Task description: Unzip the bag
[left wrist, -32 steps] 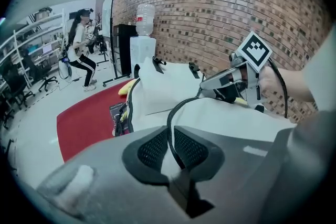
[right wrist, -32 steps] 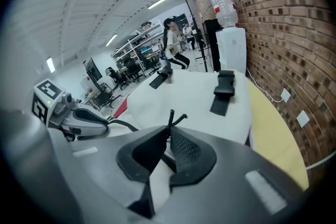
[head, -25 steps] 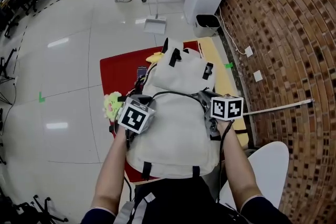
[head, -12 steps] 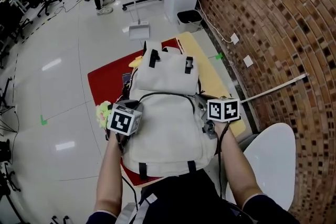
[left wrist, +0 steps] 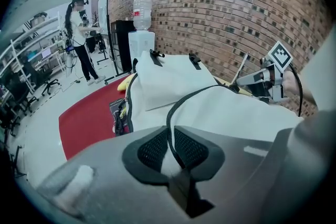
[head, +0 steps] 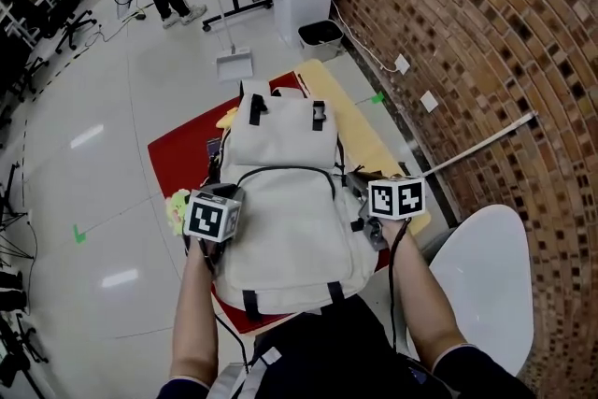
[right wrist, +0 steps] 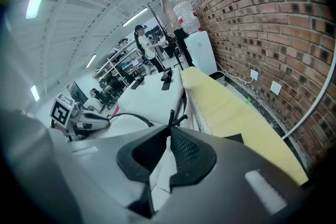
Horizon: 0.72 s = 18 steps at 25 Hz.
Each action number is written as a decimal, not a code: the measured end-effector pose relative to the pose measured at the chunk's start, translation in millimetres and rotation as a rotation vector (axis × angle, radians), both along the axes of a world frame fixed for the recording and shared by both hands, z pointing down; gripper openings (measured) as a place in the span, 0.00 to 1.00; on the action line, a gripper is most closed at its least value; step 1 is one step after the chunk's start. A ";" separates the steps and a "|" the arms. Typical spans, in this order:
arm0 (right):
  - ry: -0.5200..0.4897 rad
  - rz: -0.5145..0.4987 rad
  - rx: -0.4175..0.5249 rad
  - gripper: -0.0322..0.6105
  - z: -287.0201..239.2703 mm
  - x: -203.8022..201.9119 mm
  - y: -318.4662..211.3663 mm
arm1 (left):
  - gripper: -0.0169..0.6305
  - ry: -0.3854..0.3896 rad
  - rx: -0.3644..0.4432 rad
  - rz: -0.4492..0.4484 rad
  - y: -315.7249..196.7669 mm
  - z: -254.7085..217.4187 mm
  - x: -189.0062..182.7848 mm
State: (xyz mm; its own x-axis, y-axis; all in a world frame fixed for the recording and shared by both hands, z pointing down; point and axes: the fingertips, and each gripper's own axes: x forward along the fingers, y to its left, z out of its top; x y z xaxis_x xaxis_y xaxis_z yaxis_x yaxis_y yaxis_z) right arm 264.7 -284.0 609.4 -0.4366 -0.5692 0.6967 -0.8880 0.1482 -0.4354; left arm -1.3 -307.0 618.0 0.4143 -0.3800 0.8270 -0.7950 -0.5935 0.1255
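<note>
Found bag [head: 280, 220] flat on table [head: 182, 149], long axis near edge to far edge. Confirmed left tongs [left wrist: 169, 134] clenched on zip track [left wrist: 176, 105], right tongs [right wrist: 169, 131] clenched on bag beside pull [right wrist: 174, 119]. Judged right tongs nearer; track runs toward far edge, then arches left.

- The bag [head: 290, 201] was cream-white, with a black zip line [head: 285, 169] curving across it and black strap tabs [head: 253, 106] near its top.
- The left claw [left wrist: 170, 147] and the right claw [right wrist: 167, 152] were grey, and their pads [left wrist: 152, 149] were black with a fine mesh grain.
- Each claw's cube [head: 211, 218] was white with black square markers.
- The bench cover [head: 182, 149] was red, and the mat [head: 360, 131] beside the bag was pale yellow.
- The wall [head: 467, 33] was brown brick, flecked with darker and paler bricks.
- The floor [head: 84, 163] was glossy pale grey, with a green tape mark [head: 78, 234].
- The chair [head: 486, 276] was white.
</note>
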 end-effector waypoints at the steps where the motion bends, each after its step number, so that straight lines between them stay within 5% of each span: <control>1: 0.001 0.001 -0.002 0.10 0.2 1.0 4.1 | 0.10 -0.004 0.007 0.003 -0.9 -0.2 -0.3; 18: 0.104 -0.162 -0.013 0.10 -12.6 -3.1 57.2 | 0.10 0.025 -0.011 -0.008 0.7 1.0 5.0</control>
